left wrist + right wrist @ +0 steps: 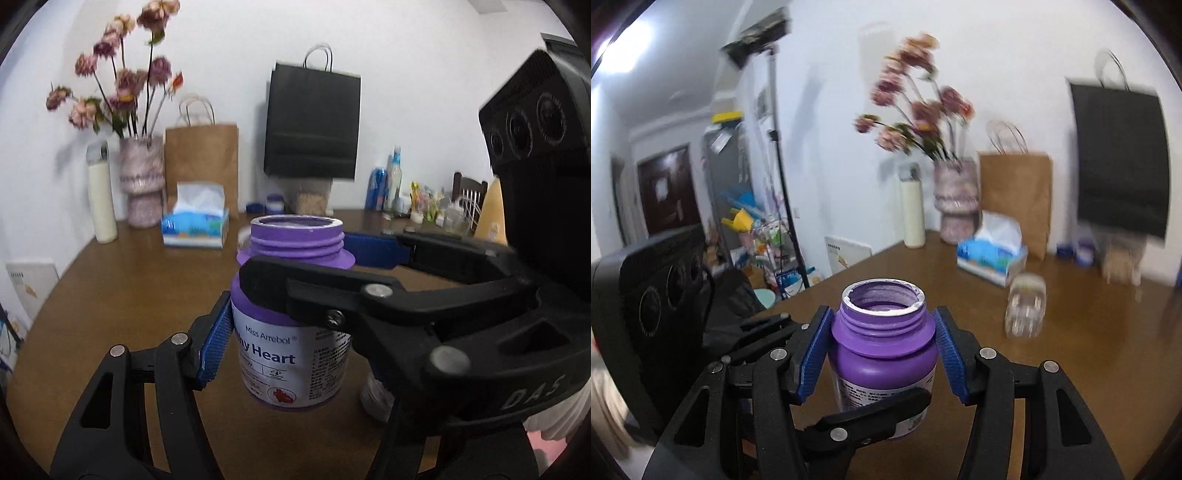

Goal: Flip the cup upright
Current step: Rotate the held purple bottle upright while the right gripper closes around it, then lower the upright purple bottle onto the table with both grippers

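The cup (pixel 882 354) was really a purple jar with no lid. It stood upright, its open mouth at the top with a white rim. It had a white label, and I could read "Miss Arrebol" and "Heart" on it. It was held up a little above the brown worktop (pixel 1089 354), right in front of both my cameras.

My left gripper (pixel 291 325) was pinching the cup. One blue pad (pixel 216 341) pressed on its side (the other finger was hidden behind my right gripper's black arm). My right gripper (pixel 882 350) had its two blue pads on the two sides of the cup's shoulder. They sat very close, but I could not tell if they were squeezing it.

I counted one cup and two grippers. There was one clear plastic bottle (pixel 1025 308) lying on the worktop, near the cup. There was one blue tissue box (pixel 195 227), one pink vase (pixel 142 181) with dried flowers, and one tall cream bottle (pixel 100 192) just beside the vase. I saw two paper bags, one brown bag (pixel 201 164) and one black bag (pixel 312 122).

The worktop was shiny brown wood. The wall behind it was white. On the far side of the room stood a dark door (pixel 668 192) and a messy shelf of small things.
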The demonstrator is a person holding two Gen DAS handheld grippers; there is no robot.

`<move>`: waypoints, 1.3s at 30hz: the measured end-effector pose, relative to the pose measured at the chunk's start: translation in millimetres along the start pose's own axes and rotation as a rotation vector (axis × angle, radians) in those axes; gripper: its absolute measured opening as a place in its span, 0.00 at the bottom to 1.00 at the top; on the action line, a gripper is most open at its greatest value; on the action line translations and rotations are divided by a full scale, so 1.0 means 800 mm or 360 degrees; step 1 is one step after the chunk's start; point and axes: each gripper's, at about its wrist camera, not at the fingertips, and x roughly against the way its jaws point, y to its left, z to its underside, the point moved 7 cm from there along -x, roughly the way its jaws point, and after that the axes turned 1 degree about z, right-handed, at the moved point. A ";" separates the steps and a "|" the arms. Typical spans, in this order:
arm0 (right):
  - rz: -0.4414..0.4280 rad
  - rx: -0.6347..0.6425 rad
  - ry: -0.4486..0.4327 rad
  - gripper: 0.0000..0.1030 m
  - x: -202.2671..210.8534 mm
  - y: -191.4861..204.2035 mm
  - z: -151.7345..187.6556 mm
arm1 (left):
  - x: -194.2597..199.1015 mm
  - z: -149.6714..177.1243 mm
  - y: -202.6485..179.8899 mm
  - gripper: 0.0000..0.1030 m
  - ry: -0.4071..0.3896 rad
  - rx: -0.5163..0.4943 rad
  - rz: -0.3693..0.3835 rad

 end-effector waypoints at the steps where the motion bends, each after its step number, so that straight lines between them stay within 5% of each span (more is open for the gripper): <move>1: 0.0023 0.0014 0.0018 0.59 -0.002 0.001 0.010 | -0.004 0.012 -0.002 0.58 0.0051 -0.0002 -0.0013; 5: 0.0120 0.0207 0.0132 0.60 -0.016 0.016 0.037 | -0.009 0.036 -0.002 0.58 0.0096 -0.0025 -0.0091; 11: -0.0050 0.0137 0.0226 0.62 -0.033 0.001 0.036 | -0.014 0.036 0.004 0.58 0.0127 0.0037 -0.0092; 20: 0.0152 0.0458 -0.0058 0.62 0.007 0.025 -0.018 | 0.007 -0.028 -0.017 0.58 -0.0129 -0.0133 -0.0093; 25: 0.0205 0.0515 -0.0075 0.62 -0.002 0.012 -0.042 | -0.010 -0.049 -0.006 0.58 -0.0179 -0.0094 -0.0092; 31: 0.0076 0.0274 0.0066 0.63 -0.021 -0.010 -0.020 | -0.020 -0.021 0.000 0.58 -0.0070 -0.0017 -0.0085; 39: 0.0134 0.0381 -0.0046 0.67 0.023 0.037 0.012 | 0.010 0.010 -0.009 0.58 -0.0045 0.0005 -0.0070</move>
